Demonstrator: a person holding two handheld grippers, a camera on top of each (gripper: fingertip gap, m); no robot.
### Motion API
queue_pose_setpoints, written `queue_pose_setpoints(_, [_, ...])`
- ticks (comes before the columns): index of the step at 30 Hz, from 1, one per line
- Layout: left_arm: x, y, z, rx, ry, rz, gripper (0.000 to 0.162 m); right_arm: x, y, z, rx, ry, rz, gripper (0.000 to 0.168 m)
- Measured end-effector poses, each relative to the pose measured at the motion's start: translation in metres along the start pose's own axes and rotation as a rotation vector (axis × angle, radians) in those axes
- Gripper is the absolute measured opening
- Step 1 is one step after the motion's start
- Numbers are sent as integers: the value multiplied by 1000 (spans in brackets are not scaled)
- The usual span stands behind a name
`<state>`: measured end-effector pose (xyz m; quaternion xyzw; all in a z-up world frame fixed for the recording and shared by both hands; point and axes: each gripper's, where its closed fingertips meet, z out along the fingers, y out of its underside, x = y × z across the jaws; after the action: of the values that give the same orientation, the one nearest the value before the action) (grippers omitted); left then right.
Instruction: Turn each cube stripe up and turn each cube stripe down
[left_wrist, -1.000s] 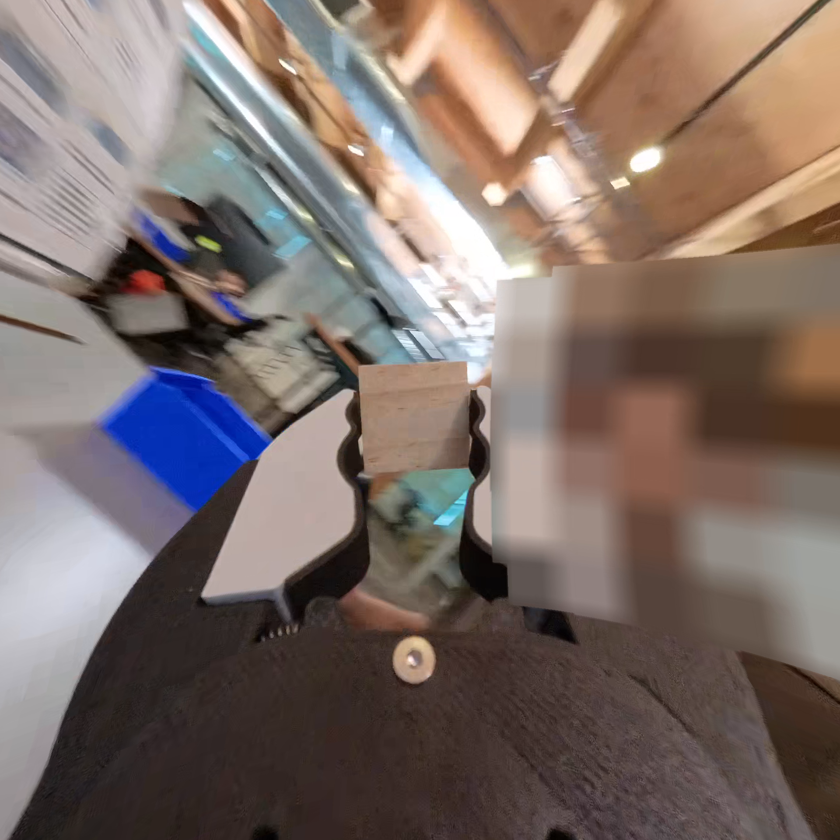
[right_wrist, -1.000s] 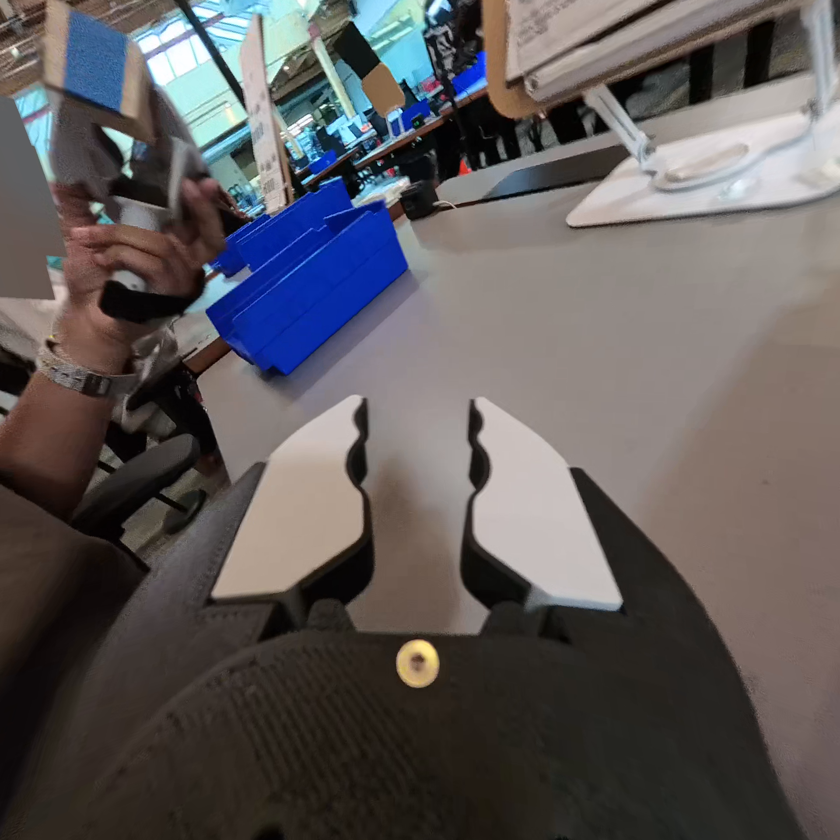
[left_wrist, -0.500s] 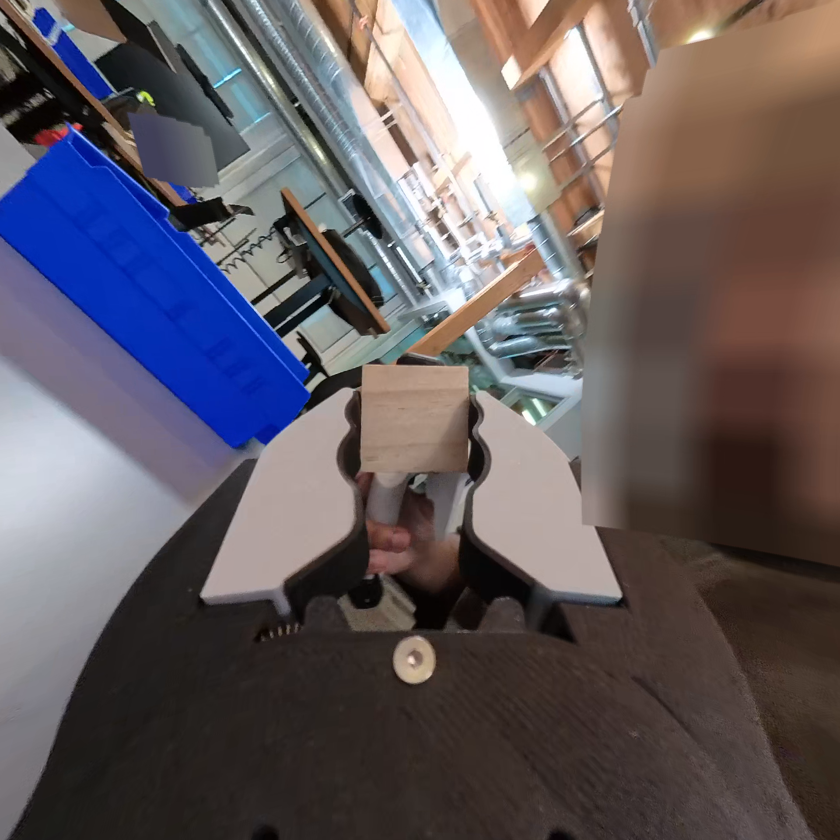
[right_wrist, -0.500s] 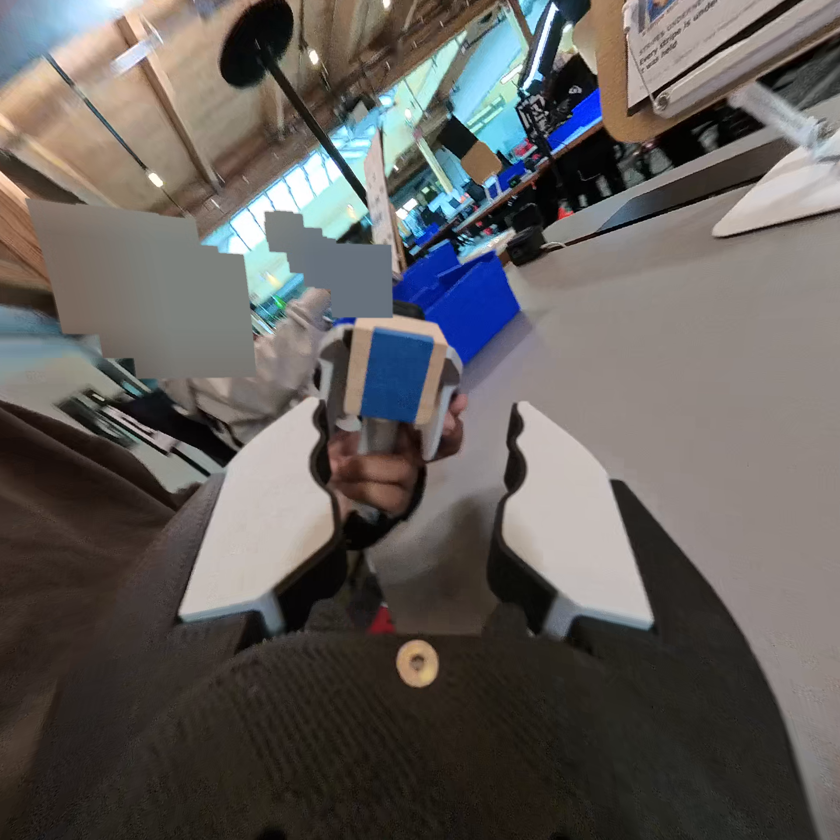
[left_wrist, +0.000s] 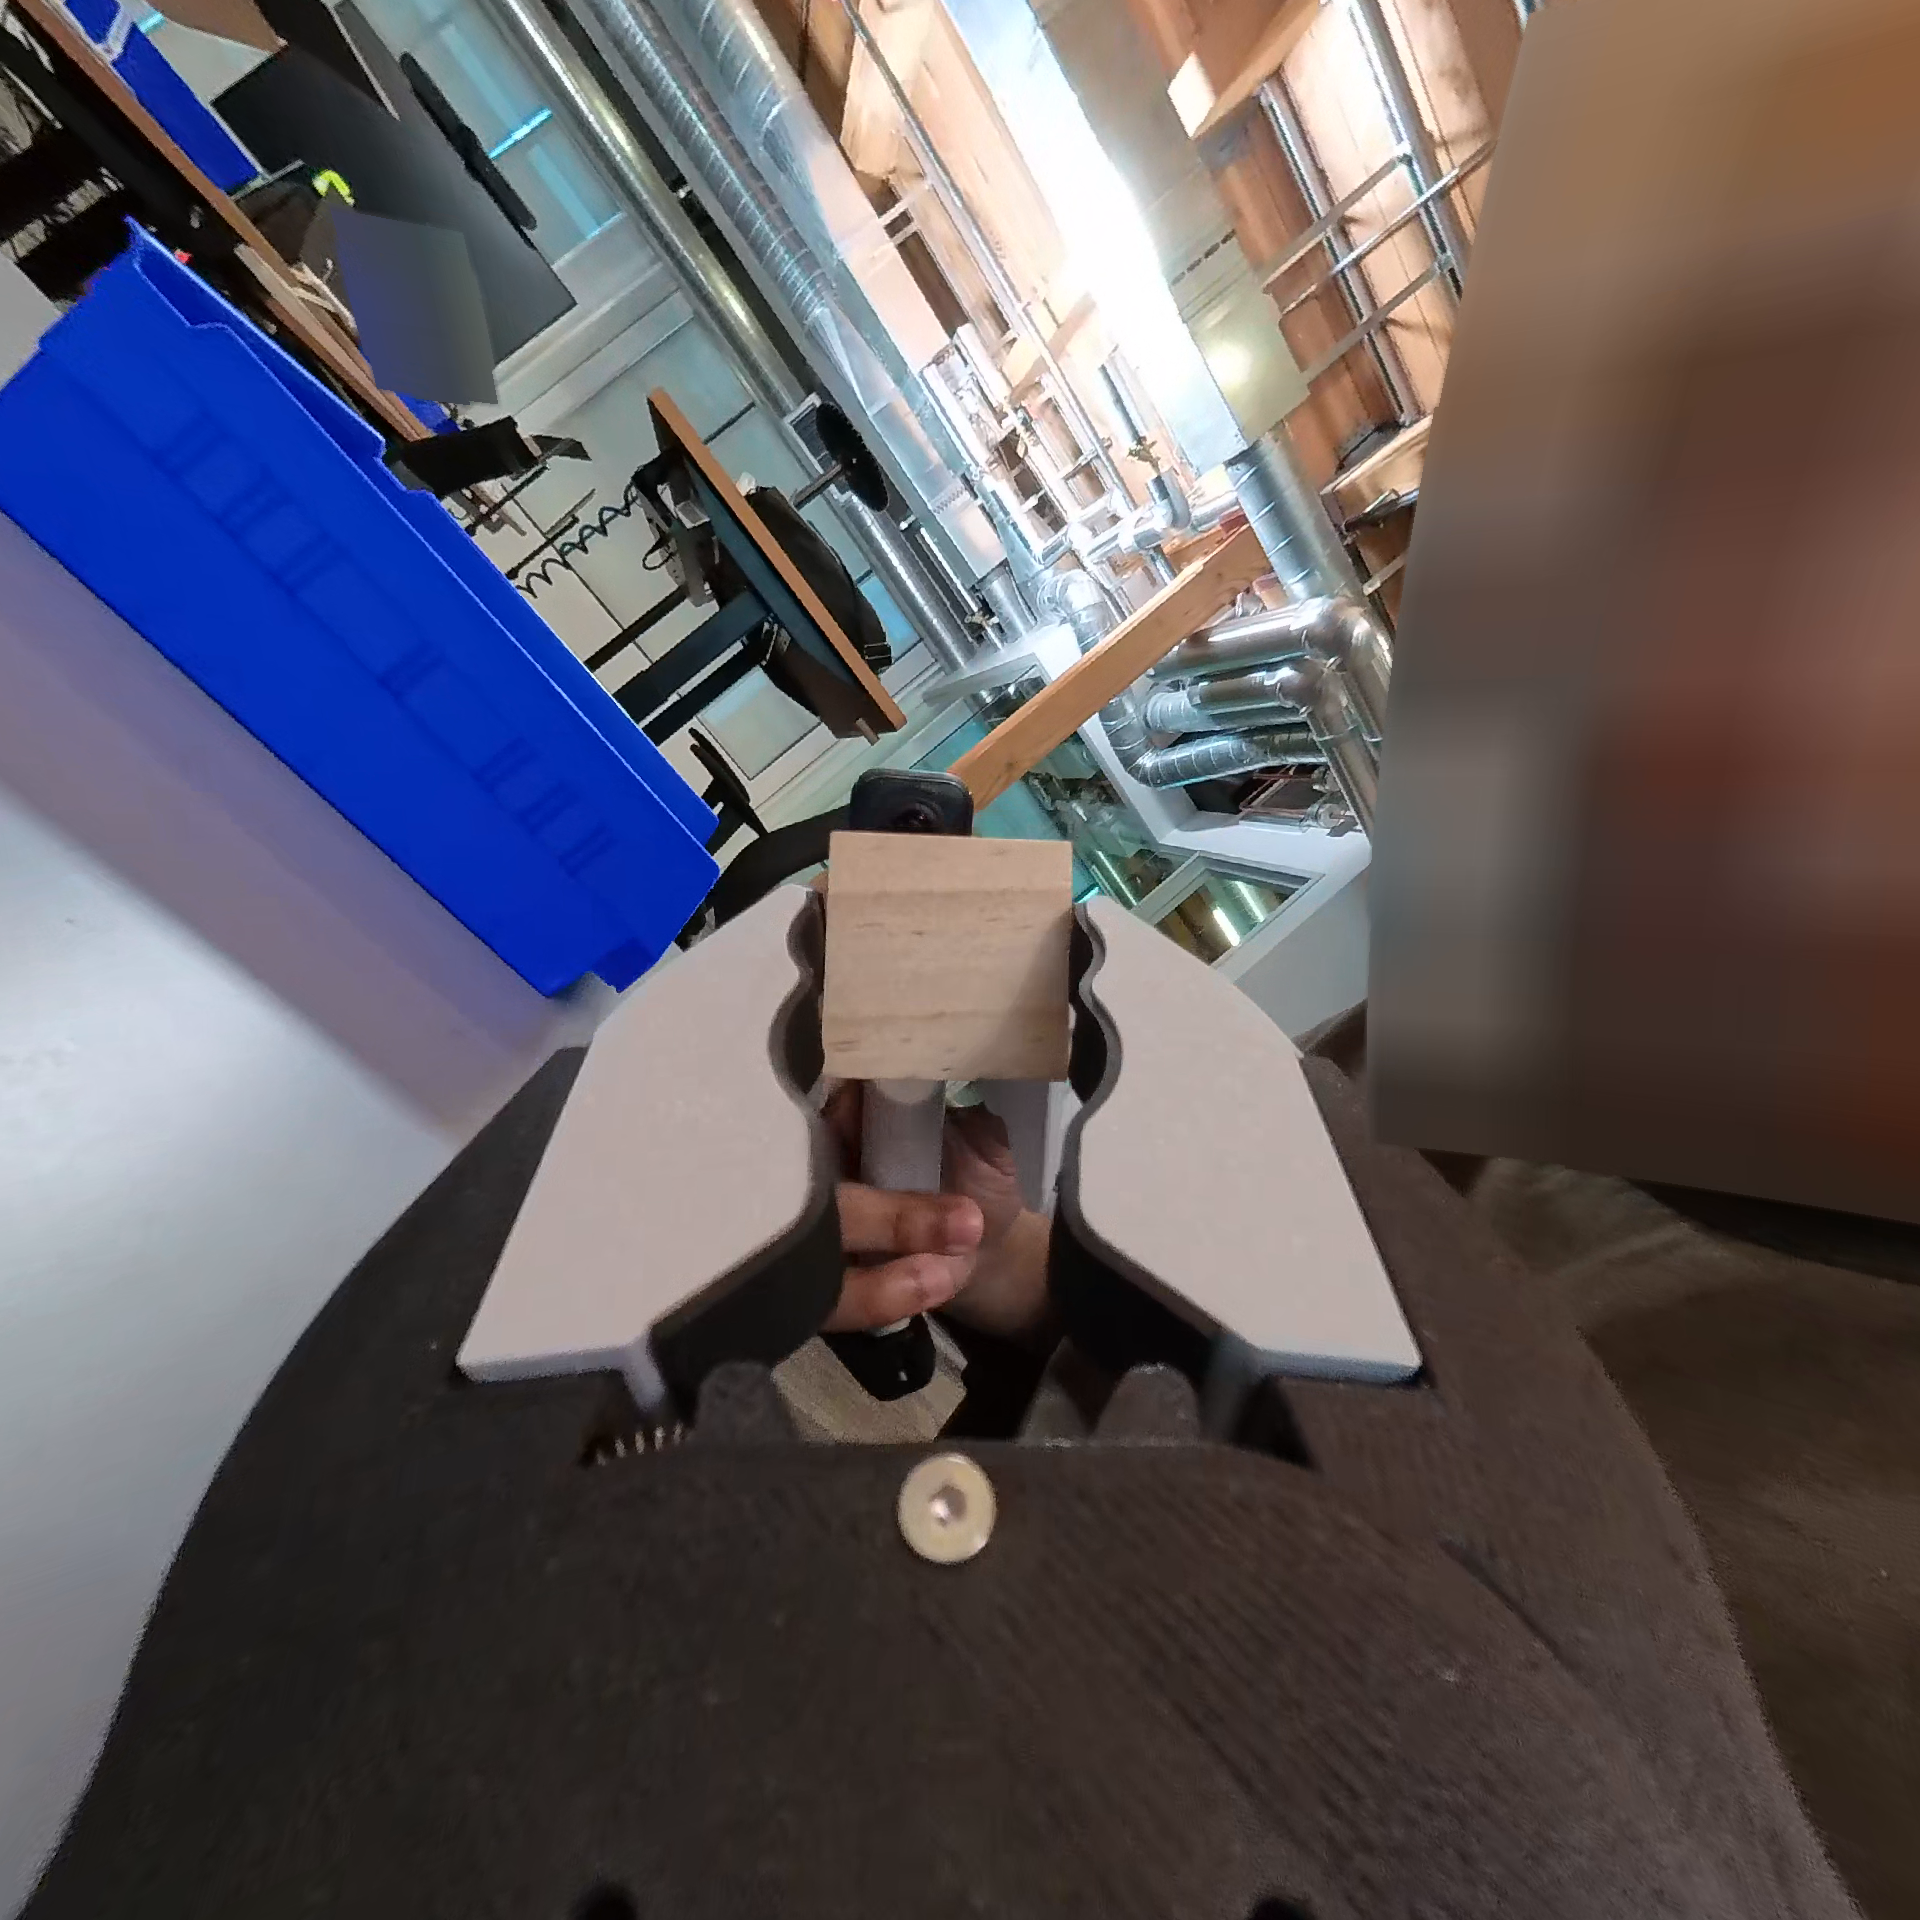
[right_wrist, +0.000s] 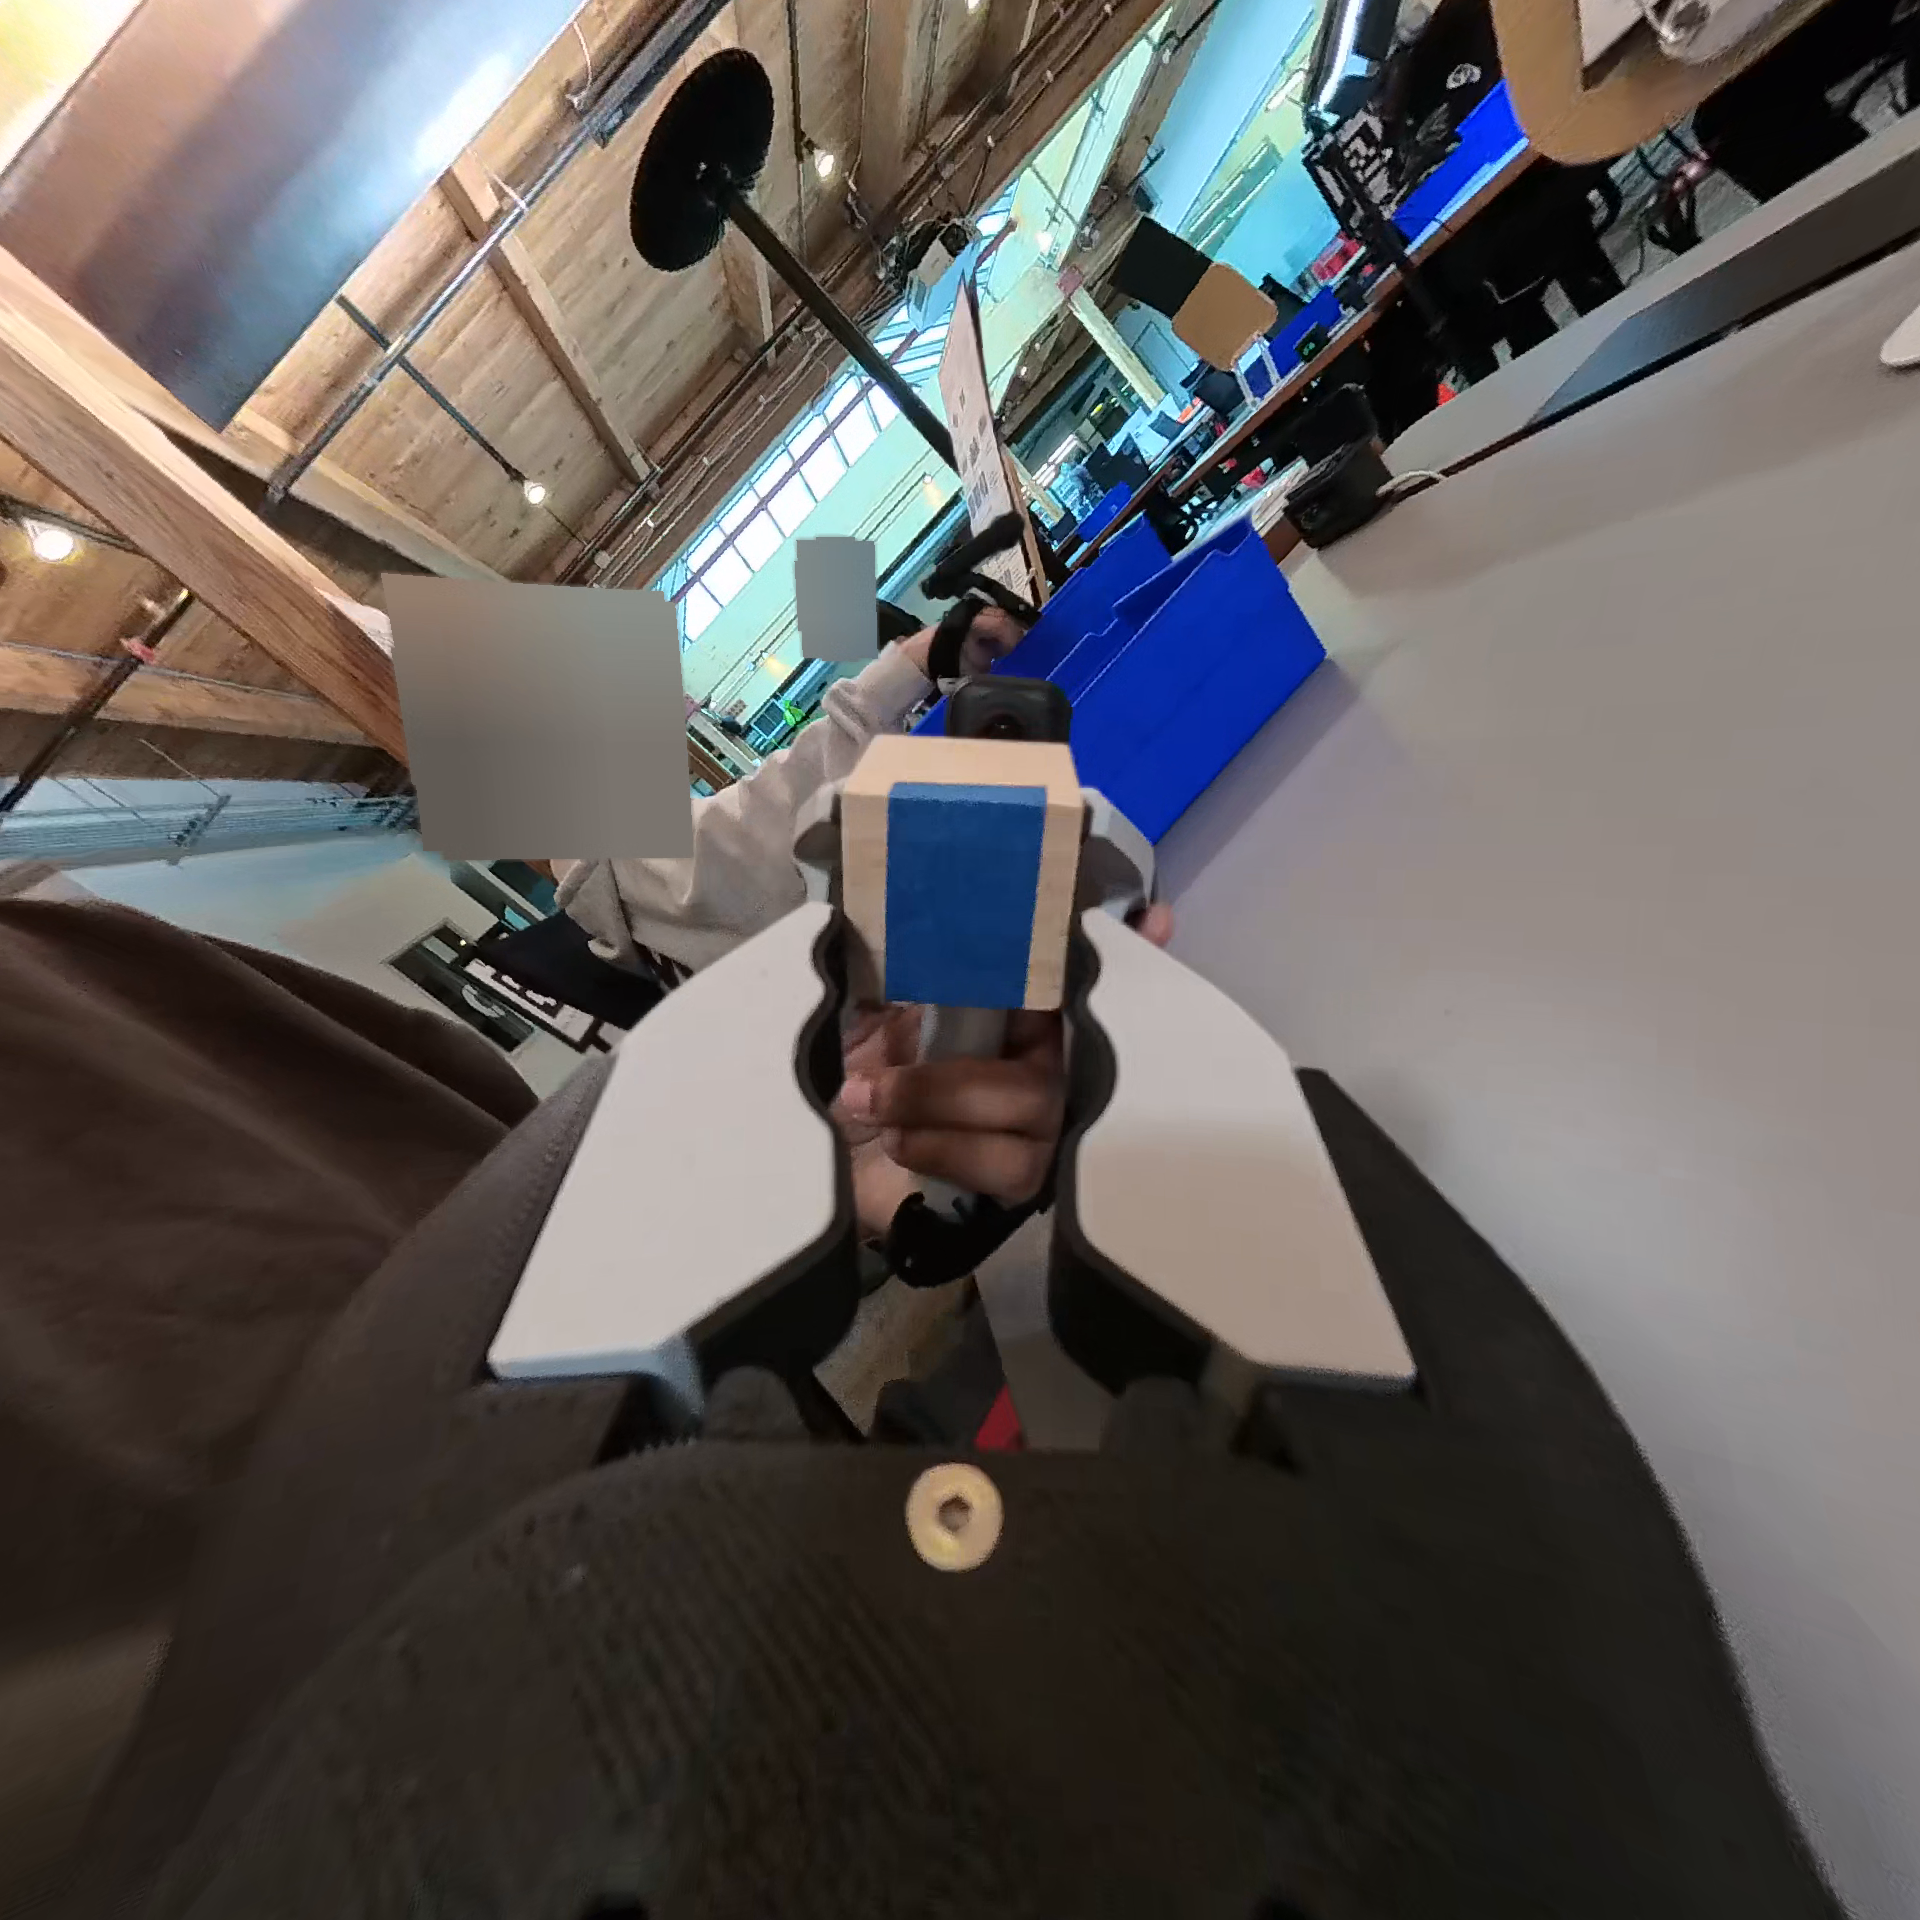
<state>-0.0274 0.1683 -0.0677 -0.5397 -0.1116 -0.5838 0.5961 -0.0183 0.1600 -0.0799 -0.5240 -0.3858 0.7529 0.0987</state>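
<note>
A wooden cube (left_wrist: 948, 987) is held in the air between both grippers. In the left wrist view it shows a plain wood face. In the right wrist view the cube (right_wrist: 961, 894) shows a face with a wide blue stripe running up and down. My left gripper (left_wrist: 948, 935) is shut on its sides. My right gripper (right_wrist: 961, 935) faces it from the opposite side, and its fingertips (right_wrist: 821, 956) press on both sides of the cube's near half. The left gripper's grey fingers (right_wrist: 1122, 852) flank the cube's far half. The right gripper's camera (left_wrist: 912, 805) peeks over the cube.
A grey table (right_wrist: 1558, 935) lies to the right in the right wrist view and to the left in the left wrist view (left_wrist: 156, 1143). Blue bins (right_wrist: 1174, 675) (left_wrist: 312, 623) stand on it. A brown sleeve (right_wrist: 208, 1143) is close on the left. A person in a light top (right_wrist: 727, 862) is behind.
My right gripper rose off the table, swung toward the left gripper, opened wide, then closed on the striped cube. The left gripper lowered the cube and kept its grip.
</note>
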Motion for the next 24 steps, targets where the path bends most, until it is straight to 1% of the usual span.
queue_pose_setpoints(3, [1, 4, 2, -12, 11, -11, 44, -1, -3, -4, -10, -15, -21, 40])
queue_pose_setpoints(7, [1, 9, 4, -44, 10, -7, 45, -1, -9, -8, 16, -28, -1, 40])
queue_pose_setpoints(12, [-1, 13, 4, -59, 4, -27, 45, 1, -10, -9, 11, -17, -15, 40])
queue_pose_setpoints(18, [1, 16, 4, -76, 18, -12, 44, -1, -11, -10, 17, -24, -22, 40])
queue_pose_setpoints(22, [-3, 16, 3, -72, -11, -1, 44, 4, -10, -11, 23, -1, -16, 40])
queue_pose_setpoints(24, [-4, 16, 2, -63, -26, 4, 44, 7, -11, -11, 30, 23, -20, 43])
